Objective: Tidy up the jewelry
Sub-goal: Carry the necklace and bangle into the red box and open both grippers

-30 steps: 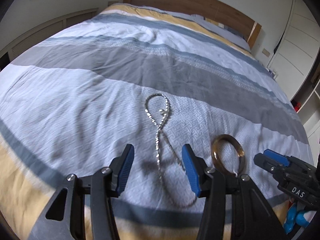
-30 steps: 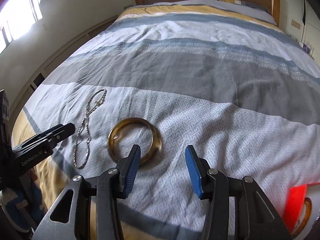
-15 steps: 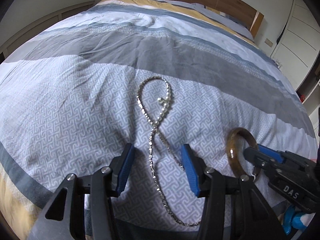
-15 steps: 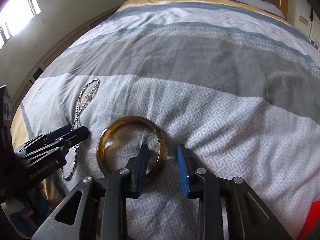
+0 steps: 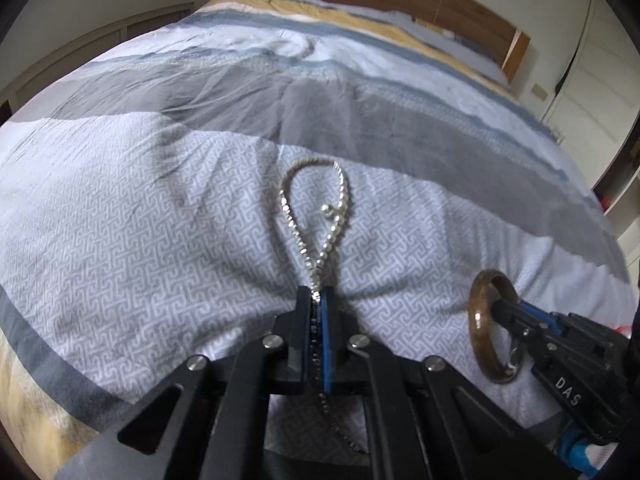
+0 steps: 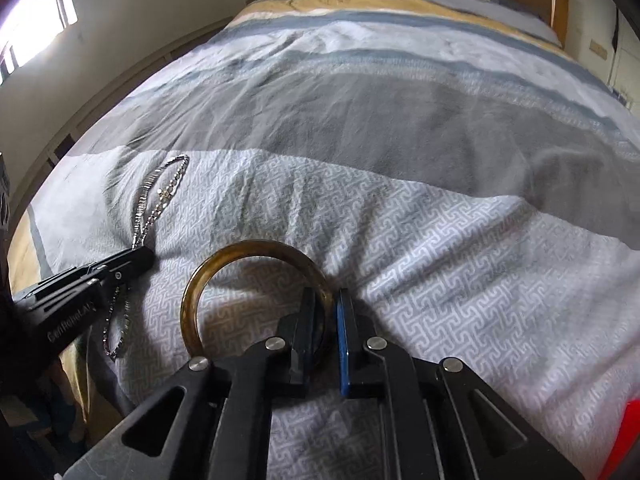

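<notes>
While clamped — left claw (image 5: 316, 300): necklace (image 5: 312, 216) | right claw (image 6: 324, 304): bangle (image 6: 224, 268)

A silver necklace (image 5: 312, 216) and amber-brown bangle (image 6: 240, 256) lie on a grey, white and yellow striped, maze-patterned bedspread (image 5: 140, 240).

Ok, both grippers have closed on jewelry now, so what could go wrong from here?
The left gripper pinches the necklace mid-length, so its loose tail could swing or snag on the duvet when lifted. The right gripper clamps only one side of the smooth bangle, which may pivot or slip out.
</notes>
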A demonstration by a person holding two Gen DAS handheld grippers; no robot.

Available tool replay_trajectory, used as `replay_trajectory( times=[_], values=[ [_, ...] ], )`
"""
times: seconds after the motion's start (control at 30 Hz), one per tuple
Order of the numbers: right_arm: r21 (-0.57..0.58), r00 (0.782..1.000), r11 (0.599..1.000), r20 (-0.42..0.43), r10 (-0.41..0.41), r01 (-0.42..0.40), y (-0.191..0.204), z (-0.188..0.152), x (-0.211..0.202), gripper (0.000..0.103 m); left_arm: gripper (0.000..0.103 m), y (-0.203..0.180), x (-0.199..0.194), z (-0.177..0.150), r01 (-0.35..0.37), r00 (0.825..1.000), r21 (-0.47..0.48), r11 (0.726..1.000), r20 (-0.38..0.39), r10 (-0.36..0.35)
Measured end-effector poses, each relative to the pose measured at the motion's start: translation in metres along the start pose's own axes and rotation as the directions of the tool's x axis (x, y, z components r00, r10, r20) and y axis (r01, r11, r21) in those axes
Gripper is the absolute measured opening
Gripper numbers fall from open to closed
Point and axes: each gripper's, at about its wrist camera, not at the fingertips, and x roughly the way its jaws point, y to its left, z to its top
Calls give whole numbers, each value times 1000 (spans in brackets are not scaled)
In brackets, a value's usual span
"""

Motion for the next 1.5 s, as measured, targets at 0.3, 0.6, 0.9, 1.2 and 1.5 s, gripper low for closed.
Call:
replay_trajectory(
  times=[0.3,0.6,0.9,1.2,1.5],
  values=[
    [-48,994,998,99,-45,50,10,-10,-56,9,4,-21,-51,-15,59,996,43,997,57,-62],
    [-40,980,994,178,-88,97,8,-30,-136,9,4,-45,-112,-23,77,992,81,994,96,-84],
    [48,957,986,238,-165,158,-40,-56,-214,9,4,-109,-173,-34,148,976,181,972,131,-173],
    [156,928,950,220,-301,271,-148,-91,-255,9,4,-231,-179,-57,295,943,292,910,66,-327],
    [206,926,923,130,-356,326,-237,-116,-236,9,4,-328,-138,-86,393,914,364,844,-56,-401]
  ],
)
